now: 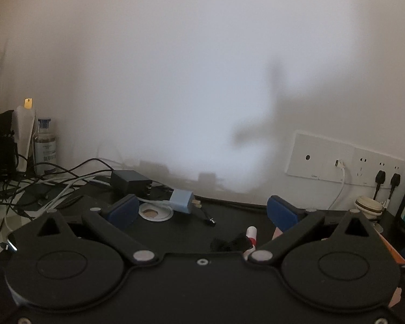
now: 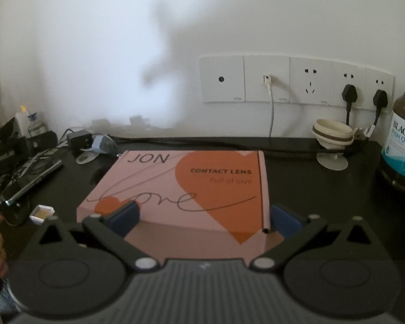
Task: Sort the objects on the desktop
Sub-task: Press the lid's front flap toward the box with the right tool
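One pink box, printed CONTACT LENS, lies centre frame on the black table. One small white tray sits lower left; one blue charger and one black adapter sit centre left. One brown bottle stands far right. Two black plugs sit in the white wall's sockets. Right gripper: jaws wide, flanking the box's near end; contact unclear. Left gripper: jaws wide, holding nothing, above the table.
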`<state>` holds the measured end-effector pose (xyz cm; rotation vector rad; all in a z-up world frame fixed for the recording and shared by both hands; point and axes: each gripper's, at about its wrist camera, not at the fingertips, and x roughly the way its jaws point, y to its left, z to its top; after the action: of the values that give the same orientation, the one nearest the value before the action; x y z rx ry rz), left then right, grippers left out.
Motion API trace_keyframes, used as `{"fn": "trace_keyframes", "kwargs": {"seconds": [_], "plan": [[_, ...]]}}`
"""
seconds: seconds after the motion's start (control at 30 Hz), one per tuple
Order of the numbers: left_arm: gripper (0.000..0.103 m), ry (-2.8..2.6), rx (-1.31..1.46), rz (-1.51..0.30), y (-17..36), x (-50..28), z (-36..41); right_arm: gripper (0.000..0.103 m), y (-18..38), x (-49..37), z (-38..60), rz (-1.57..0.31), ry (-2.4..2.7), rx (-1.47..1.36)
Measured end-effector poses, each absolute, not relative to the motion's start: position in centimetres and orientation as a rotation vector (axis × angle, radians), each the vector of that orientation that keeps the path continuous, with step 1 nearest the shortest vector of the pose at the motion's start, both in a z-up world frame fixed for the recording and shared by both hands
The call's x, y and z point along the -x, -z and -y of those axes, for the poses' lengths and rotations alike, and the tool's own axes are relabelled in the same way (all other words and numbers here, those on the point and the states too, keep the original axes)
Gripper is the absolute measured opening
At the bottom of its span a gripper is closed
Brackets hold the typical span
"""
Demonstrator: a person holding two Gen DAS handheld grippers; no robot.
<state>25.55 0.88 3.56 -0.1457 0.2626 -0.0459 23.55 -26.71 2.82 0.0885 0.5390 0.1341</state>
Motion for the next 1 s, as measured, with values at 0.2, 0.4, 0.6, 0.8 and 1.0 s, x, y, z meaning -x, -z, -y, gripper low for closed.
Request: {"fn": "trace_keyframes", "kwargs": {"seconds": [0.2, 0.4, 0.6, 0.8, 1.0], "plan": [[0.103, 0.017, 0.175, -0.275, -3.4, -25.9, -1.6, 0.102, -3.4, -22.6, 24.8, -0.504, -0.071, 0.012], [0.103, -0.011, 0.205, -0.263, -3.5, -25.8, -2.4, 0.102, -3.5, -22.2, 20.1, -0.432, -0.092, 0.195], [0.103, -0.015, 0.213, -0.267, -3.6, -25.9, -2.7, 0.102, -3.5, -24.6, 17.3, -0.439, -0.127, 0.208], [0.103, -0.002, 0.195, -0.258, -3.8, -25.6, -2.2, 0.102, -2.8, -25.3, 16.6, -0.471, -0.149, 0.215], [0.103, 0.004, 0.179, -0.260, -3.8, -25.6, -1.9, 0.102, -2.9, -25.2, 18.9, -0.511, -0.089, 0.153]]}}
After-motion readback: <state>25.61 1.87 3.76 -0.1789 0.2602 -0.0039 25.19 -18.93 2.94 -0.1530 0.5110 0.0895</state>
